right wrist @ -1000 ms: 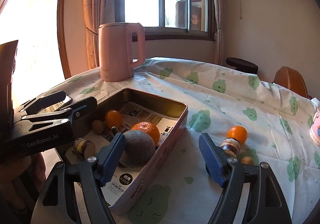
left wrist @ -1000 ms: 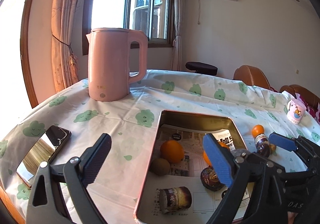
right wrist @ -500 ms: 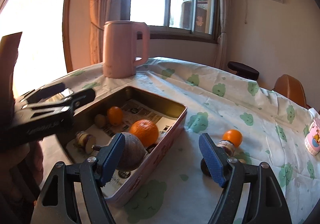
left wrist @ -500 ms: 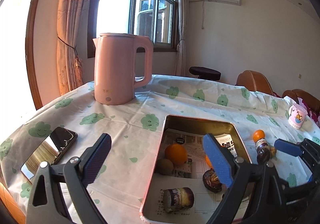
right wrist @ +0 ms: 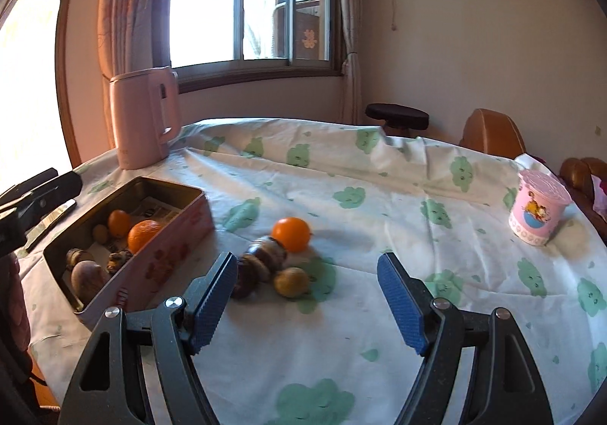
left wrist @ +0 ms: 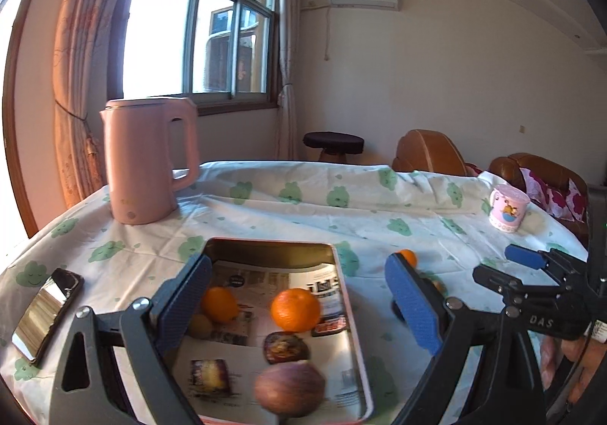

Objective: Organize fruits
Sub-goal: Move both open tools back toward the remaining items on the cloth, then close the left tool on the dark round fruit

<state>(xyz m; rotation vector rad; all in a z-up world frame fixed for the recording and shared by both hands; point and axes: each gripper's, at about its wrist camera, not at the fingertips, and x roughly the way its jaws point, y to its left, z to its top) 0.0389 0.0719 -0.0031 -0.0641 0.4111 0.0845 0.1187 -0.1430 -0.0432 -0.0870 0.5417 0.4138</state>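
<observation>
A pink tin, lined with printed paper, holds two oranges, a round brown fruit, a small brownish fruit and dark cut pieces. My left gripper hangs open over the tin's near half, with nothing between its pads. On the cloth right of the tin lie a small orange, dark brown fruits and a yellowish-brown fruit. My right gripper stands open just short of them, empty. It also shows at the right as the right gripper.
A pink kettle stands at the table's far left. A phone lies near the left edge, and a pink cup at the far right. The green-patterned cloth covers the table. A stool and brown chairs stand behind.
Both grippers have swung to the right. The tin has slid left in both views, and the loose fruit on the cloth now lies in front of my right gripper's fingers.
</observation>
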